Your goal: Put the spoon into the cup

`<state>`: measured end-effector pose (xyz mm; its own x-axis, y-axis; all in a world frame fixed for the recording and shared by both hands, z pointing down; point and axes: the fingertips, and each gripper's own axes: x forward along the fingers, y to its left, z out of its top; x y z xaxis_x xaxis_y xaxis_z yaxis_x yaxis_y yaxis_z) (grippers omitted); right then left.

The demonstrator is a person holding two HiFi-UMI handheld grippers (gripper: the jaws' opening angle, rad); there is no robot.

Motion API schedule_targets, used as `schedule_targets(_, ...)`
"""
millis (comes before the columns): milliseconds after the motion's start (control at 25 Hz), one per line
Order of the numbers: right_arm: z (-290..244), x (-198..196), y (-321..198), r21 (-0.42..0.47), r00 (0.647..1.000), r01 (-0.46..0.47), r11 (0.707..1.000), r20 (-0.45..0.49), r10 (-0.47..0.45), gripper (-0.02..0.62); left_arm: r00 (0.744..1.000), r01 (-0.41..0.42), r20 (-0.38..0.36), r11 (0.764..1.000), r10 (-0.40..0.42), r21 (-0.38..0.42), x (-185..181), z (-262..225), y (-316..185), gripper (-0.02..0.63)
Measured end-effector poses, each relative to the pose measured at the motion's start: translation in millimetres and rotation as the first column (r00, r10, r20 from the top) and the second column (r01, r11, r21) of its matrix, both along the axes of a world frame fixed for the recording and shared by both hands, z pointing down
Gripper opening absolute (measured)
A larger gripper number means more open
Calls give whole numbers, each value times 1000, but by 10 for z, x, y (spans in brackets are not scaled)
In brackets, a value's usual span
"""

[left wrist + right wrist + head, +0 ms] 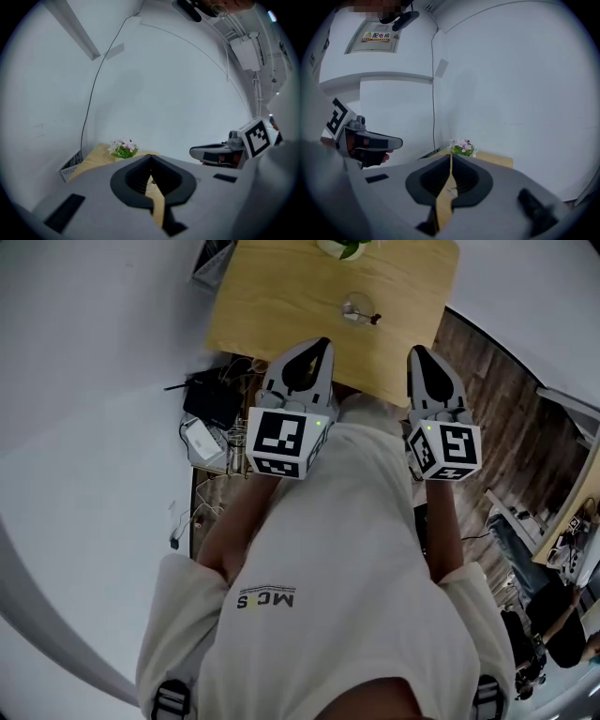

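On the wooden table [281, 306] stands a small clear glass cup [352, 309]. A spoon with a dark handle end [374, 319] shows at its right rim; whether it lies in or beside the cup I cannot tell. My left gripper [321, 343] hovers at the table's near edge, below and left of the cup, jaws shut and empty. My right gripper [414, 353] is held off the table's near right corner, also shut on nothing. In both gripper views the jaws meet at the tip: left gripper [150, 157], right gripper [451, 155].
A pot of pink flowers [342, 247] [123, 147] [462, 146] stands at the table's far edge. A black box, white adapter and cables [208, 418] lie on the floor left of the table. A white wall is at left, wood floor [506, 409] at right.
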<state>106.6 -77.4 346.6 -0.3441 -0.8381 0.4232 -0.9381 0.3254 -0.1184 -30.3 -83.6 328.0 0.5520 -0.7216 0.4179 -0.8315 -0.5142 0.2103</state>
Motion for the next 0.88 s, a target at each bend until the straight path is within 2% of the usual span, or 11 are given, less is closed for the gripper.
schedule_targets(120,-176,25,54,27,1000,-6,1000,24,5,37,1000,-3,-9,1000,3,29,-7,-152,12,11)
schedule_targets(520,-582,-58,207,127,999,52,991,-8,-51,38,1000,8,-9,997,-7,79,-95,-363,98,11)
schedule_targets(880,-556,-160,248,125,996,80,989,18,-83,38,1000,-18,-16,997,19,75,-45,-375,149,11)
